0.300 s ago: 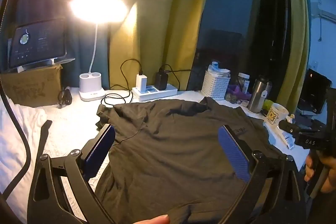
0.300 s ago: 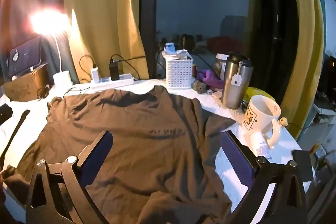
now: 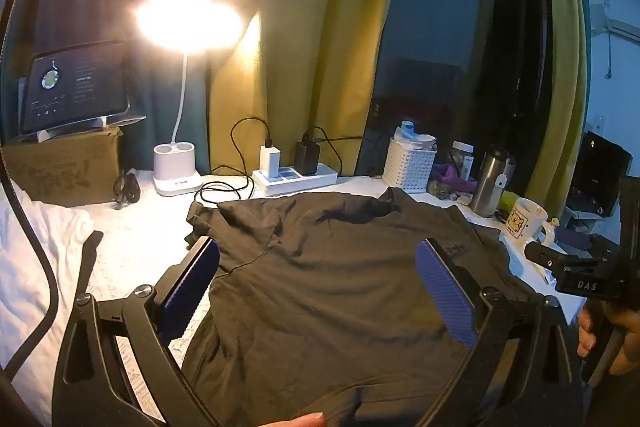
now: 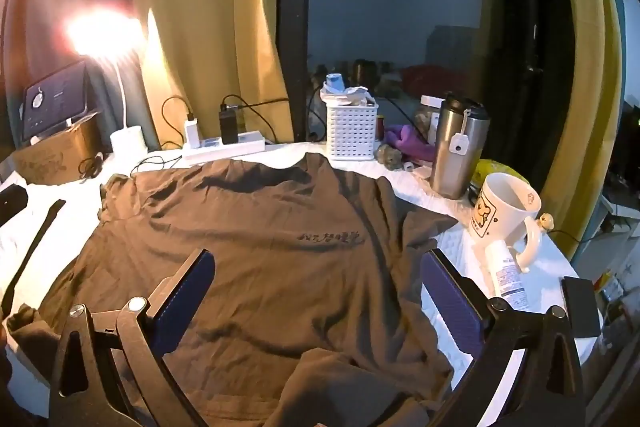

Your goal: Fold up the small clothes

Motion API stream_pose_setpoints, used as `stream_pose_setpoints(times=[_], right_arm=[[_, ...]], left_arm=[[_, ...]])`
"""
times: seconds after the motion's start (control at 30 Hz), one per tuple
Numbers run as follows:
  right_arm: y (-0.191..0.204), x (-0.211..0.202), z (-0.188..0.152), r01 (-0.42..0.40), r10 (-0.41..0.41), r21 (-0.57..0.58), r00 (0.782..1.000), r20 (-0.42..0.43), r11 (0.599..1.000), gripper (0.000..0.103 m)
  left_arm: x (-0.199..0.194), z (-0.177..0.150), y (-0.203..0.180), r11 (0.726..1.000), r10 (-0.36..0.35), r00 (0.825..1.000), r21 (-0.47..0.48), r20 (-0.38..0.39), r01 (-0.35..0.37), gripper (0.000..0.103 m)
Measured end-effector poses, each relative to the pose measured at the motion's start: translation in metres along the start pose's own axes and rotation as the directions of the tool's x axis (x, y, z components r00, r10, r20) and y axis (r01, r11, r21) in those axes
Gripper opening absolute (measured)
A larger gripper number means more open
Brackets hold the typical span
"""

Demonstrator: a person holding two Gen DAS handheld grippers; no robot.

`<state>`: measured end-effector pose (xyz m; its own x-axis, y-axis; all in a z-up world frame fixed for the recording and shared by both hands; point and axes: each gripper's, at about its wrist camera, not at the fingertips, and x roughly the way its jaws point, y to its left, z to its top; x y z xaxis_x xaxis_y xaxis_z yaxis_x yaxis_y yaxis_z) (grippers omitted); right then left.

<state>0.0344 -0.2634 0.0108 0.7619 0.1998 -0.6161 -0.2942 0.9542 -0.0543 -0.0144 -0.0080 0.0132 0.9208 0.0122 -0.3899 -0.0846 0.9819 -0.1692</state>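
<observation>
We hold both tools above a dark brown T-shirt (image 4: 256,259) that lies spread on the white counter (image 4: 452,251), collar toward the far side by the power strip (image 4: 224,147) and hem toward us, so the whole garment sits within reach of either hand. The left gripper (image 3: 316,291) hangs over the near left part of the shirt with its blue pads wide apart and nothing between them; the right gripper (image 4: 316,299) hovers over the near right part, equally wide and empty. We judge that this open stance is a readying posture: each tool faces its own half of the cloth so a sleeve or side edge can be pinched and carried across. The shirt is not quite flat. Its right sleeve (image 4: 424,223) spills toward the mug (image 4: 504,211) and steel tumbler (image 4: 460,147), and the near hem is already bunched up on itself, with wrinkles across the chest print. The clutter stands along the far and right edges of the counter, leaving the middle for folding, though the mug and a small tube (image 4: 506,275) lie just beside the sleeve and could be knocked. A desk lamp (image 3: 178,167) on the far left lights the cloth, and the first fold looks not yet made.
</observation>
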Motion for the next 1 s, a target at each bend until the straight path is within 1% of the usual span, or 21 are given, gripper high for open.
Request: stream_pose_setpoints(times=[0.03,0.2,0.63,0.77,0.93,1.0], right_arm=[[-0.002,0.008,0.008,-0.002,0.002,0.006,1.0,-0.028,1.0,0.103],[0.006,-0.008,-0.004,-0.005,0.005,0.009,1.0,-0.028,1.0,0.103],[0.002,-0.007,-0.01,-0.003,0.003,0.014,0.999,-0.034,1.0,0.103],[0.001,-0.007,-0.011,-0.002,0.002,0.012,0.999,-0.037,1.0,0.103],[0.0,-0.008,-0.011,0.002,-0.002,0.014,0.999,-0.034,1.0,0.103],[0.0,-0.008,-0.011,0.001,-0.001,0.014,0.999,-0.035,1.0,0.103]], left_arm=[[0.0,0.001,-0.001,1.0,0.001,1.0,0.001,0.001,-0.001,0.098],[0.0,0.0,-0.003,1.0,0.004,1.0,0.012,-0.005,-0.004,0.098],[0.002,-0.006,-0.004,1.0,0.007,1.0,0.027,0.003,-0.007,0.098],[0.001,-0.004,-0.002,1.0,-0.016,1.0,0.009,0.004,0.016,0.098],[0.0,-0.005,-0.001,1.0,-0.019,1.0,0.007,0.006,0.019,0.098],[0.001,-0.004,0.003,0.999,-0.043,0.999,-0.013,-0.001,0.043,0.098]])
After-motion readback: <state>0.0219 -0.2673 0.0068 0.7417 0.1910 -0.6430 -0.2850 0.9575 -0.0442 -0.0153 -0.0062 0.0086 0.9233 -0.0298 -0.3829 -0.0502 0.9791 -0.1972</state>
